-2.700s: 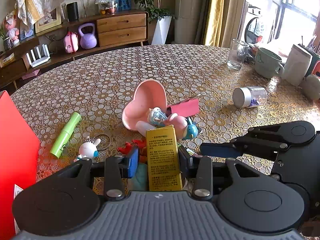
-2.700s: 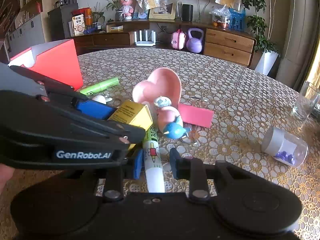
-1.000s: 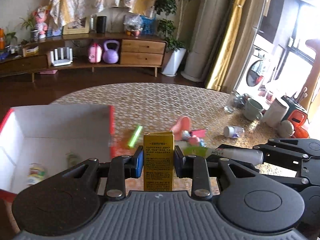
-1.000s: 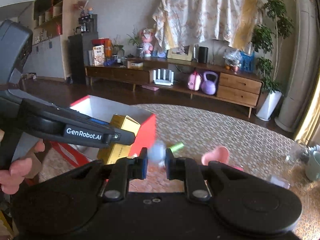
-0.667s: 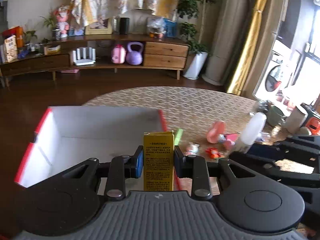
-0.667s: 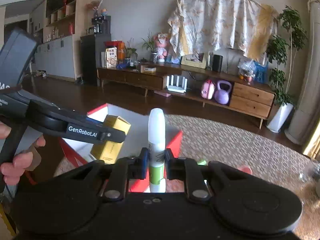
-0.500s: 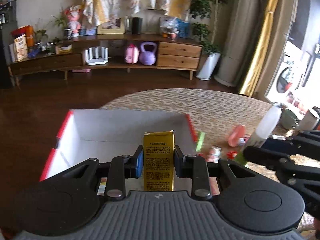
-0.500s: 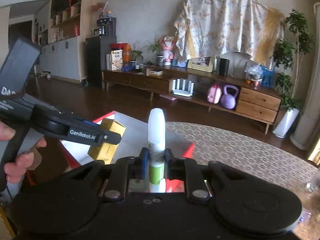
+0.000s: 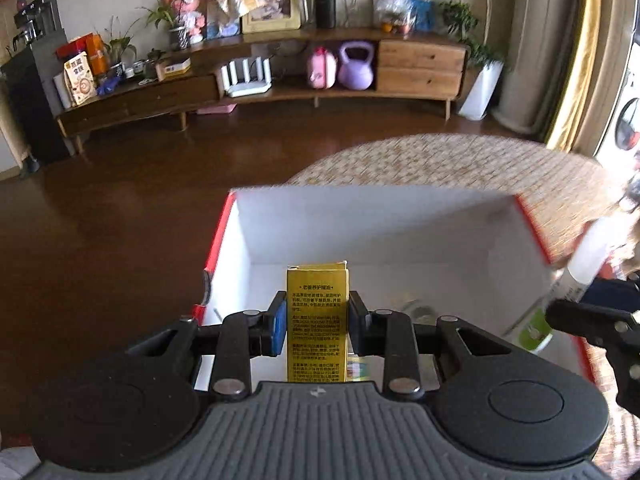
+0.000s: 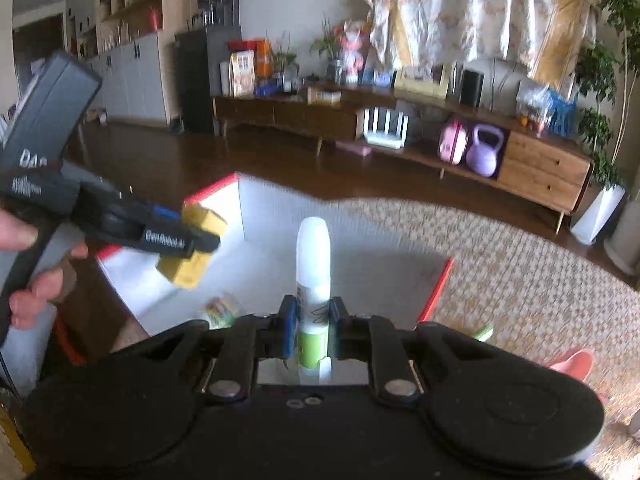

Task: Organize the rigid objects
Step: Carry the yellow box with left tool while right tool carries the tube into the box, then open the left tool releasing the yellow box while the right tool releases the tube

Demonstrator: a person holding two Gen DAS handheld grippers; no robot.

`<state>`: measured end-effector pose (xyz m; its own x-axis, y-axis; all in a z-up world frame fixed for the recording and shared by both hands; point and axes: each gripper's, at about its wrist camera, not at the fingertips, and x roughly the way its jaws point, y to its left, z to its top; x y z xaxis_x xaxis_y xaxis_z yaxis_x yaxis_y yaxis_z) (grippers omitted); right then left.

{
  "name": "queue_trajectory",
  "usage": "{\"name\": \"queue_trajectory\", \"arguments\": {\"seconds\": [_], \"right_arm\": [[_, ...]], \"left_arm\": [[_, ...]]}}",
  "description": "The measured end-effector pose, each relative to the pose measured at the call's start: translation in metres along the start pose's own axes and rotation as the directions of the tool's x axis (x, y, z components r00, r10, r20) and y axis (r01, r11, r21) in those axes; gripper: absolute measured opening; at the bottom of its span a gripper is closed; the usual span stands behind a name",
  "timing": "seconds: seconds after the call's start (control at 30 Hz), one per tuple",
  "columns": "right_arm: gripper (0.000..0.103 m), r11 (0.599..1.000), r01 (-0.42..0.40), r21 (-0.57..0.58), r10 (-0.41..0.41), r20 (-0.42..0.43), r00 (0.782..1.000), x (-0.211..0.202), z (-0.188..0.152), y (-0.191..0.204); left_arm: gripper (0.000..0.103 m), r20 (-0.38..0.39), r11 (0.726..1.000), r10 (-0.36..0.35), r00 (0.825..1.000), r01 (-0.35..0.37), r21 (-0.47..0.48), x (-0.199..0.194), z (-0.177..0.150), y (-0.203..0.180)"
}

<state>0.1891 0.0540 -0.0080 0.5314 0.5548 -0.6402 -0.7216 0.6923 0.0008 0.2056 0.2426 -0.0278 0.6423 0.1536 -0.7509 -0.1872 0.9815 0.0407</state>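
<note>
Left wrist view takes in a round desk [image 9: 460, 160] under a lace-patterned cloth. At its edge stands an open cardboard box [image 9: 360, 232], red outside and plain white inside, square-cornered, with a few small blurred items on its floor. Above that opening the left gripper [image 9: 317, 318] has its jaws clamped on a yellow carton [image 9: 317, 320], a flat-sided printed pack held upright. To its right, the right gripper [image 10: 313, 326] has its jaws pressed on a glue stick [image 10: 313, 256], a smooth white cylinder with a rounded cap and green label, also over the box.
</note>
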Motion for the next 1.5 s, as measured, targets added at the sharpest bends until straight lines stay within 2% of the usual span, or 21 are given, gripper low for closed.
{"name": "queue_trajectory", "arguments": {"seconds": [0.23,0.6,0.97,1.17,1.4,1.5], "right_arm": [[0.016,1.0,-0.009,-0.011,0.009,-0.077,0.997,0.03,-0.01,0.003],[0.016,1.0,0.002,-0.022,-0.005,-0.142,0.99,0.068,-0.002,0.008],[0.015,0.999,0.038,-0.006,-0.038,-0.224,0.974,0.089,0.0,0.009],[0.022,0.999,0.03,-0.019,-0.034,-0.229,0.973,0.089,0.0,0.011],[0.031,1.0,-0.012,0.018,0.015,-0.194,0.981,0.068,-0.001,0.01],[0.034,0.999,-0.029,0.024,0.033,-0.177,0.984,0.055,-0.001,0.011]], "left_arm": [[0.029,-0.072,0.999,0.038,0.997,-0.036,0.03,0.035,-0.006,0.004],[0.03,-0.167,0.998,0.04,0.985,-0.03,0.057,0.067,-0.002,-0.003],[0.03,-0.3,0.998,0.022,0.954,-0.005,0.057,0.085,0.003,-0.001],[0.03,-0.303,0.998,0.033,0.952,-0.015,0.062,0.086,0.004,-0.003],[0.03,-0.232,1.0,-0.012,0.973,0.013,0.002,0.066,0.007,0.002],[0.03,-0.2,1.0,-0.003,0.98,0.005,0.008,0.053,0.006,0.0]]}}
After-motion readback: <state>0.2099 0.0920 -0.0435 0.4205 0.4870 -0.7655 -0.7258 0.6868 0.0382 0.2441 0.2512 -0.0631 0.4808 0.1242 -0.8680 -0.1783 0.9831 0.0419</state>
